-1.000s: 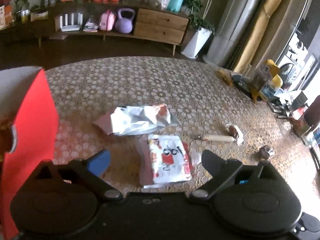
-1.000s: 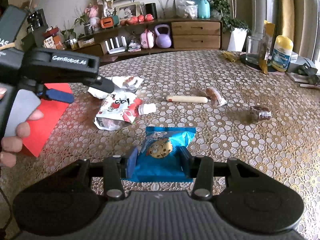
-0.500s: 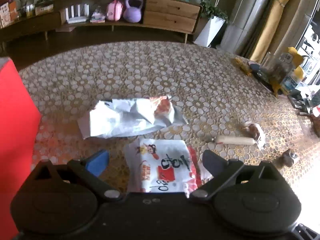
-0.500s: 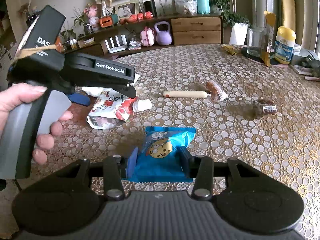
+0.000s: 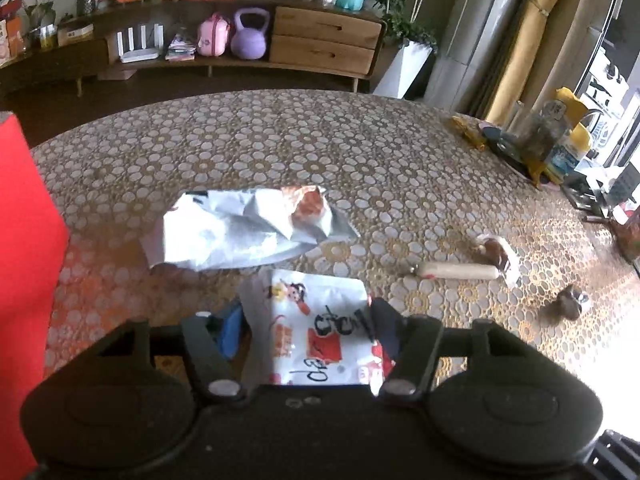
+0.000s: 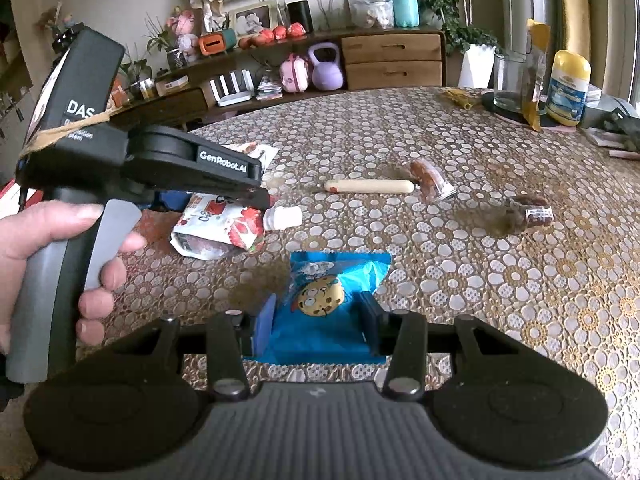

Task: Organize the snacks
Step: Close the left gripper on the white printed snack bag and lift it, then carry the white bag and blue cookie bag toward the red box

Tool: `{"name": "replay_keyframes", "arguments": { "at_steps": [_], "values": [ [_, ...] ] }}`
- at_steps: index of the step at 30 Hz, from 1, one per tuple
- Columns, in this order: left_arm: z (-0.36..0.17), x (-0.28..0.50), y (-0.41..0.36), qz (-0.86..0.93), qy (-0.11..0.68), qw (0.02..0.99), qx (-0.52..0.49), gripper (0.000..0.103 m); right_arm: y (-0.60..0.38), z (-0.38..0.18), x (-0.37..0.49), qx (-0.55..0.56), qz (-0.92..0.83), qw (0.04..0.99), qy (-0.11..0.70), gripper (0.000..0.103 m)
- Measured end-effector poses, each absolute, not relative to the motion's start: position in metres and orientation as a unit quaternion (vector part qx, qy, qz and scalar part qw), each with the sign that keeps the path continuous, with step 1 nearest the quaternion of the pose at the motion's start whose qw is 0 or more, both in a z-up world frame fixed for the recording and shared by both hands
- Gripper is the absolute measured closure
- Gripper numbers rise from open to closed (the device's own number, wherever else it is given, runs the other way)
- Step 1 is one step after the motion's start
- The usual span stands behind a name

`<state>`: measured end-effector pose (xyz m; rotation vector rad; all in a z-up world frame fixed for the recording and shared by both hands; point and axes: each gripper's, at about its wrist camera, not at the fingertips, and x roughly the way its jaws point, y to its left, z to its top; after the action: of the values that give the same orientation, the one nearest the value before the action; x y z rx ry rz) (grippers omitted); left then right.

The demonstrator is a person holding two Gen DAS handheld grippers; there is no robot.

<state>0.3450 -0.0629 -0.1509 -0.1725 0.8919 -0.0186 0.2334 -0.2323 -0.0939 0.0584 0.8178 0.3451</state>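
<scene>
left claw point(image 5: 306, 330) closing round white pouch point(image 5: 320, 340) | right claw point(image 6: 316, 316) grips blue packet point(image 6: 332, 312) | sausage point(image 5: 460, 271) near

Crumpled wrapper point(image 5: 248, 232) behind spouted pouch point(image 5: 320, 336); sausage stick point(image 5: 456, 271) right; cookie packet point(image 6: 328, 304) nearer.

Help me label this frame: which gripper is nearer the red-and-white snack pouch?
Left. The left gripper has its fingers on either side of the red-and-white snack pouch, while the right gripper sits apart, closed on the blue cookie packet.
</scene>
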Motion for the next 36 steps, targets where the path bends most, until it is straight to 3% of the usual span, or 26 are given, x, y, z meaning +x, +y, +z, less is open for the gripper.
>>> {"name": "replay_keyframes", "arguments": {
  "at_steps": [24,36],
  "values": [
    [-0.100,0.213,-0.039,-0.056,0.438,0.893,-0.083,0.043,-0.215,-0.020,0.130,0.015,0.171,0.916,0.362,0.059],
    [-0.042,0.141,-0.003,-0.049,0.401,0.913,-0.058,0.043,-0.181,0.031,0.079,-0.003,0.202,0.922,0.330,0.059]
  ]
}}
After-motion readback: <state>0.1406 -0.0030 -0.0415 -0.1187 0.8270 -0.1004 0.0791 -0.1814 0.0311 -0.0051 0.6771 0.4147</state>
